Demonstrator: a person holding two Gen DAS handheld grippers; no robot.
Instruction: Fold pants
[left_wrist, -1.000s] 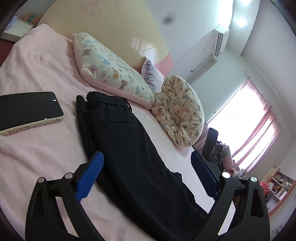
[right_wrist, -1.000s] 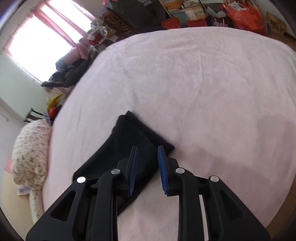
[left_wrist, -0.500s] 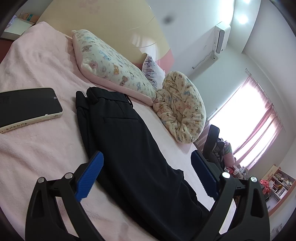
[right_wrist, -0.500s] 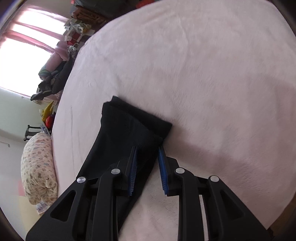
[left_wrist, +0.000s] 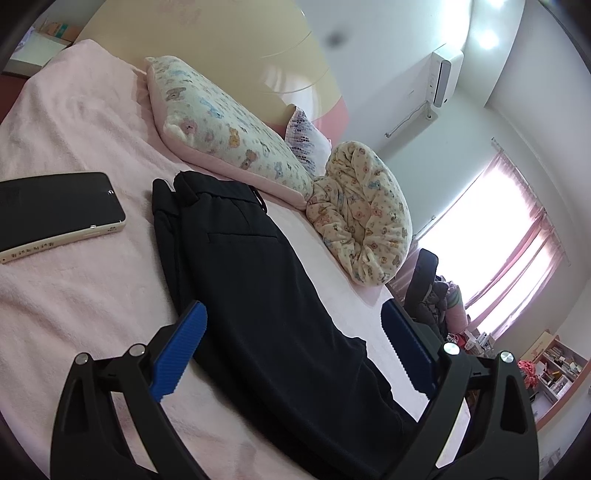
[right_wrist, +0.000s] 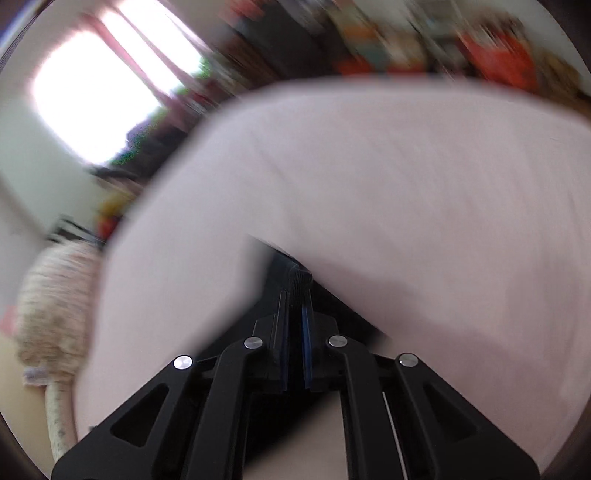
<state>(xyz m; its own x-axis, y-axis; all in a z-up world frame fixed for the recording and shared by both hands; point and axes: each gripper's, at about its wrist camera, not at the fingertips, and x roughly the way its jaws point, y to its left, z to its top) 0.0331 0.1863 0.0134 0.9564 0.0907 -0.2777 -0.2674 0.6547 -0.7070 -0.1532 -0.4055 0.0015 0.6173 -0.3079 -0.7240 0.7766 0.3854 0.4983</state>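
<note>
Right gripper (right_wrist: 294, 295): jaws pressed together, black cloth of the pants (right_wrist: 295, 275) pinched between the blue pads; the view is smeared by blur
Left gripper (left_wrist: 291, 328): jaws spread wide, nothing held; a blue pad is seen on either side of the pants (left_wrist: 258, 295)
Pants: laid lengthwise on the pink bedspread (left_wrist: 74, 288), waistband near the printed pillow (left_wrist: 221, 136)
Phone (left_wrist: 55, 210): laid screen up beside the waistband, apart from it
Writing: small marks along the phone's edge, too small to be read
</note>
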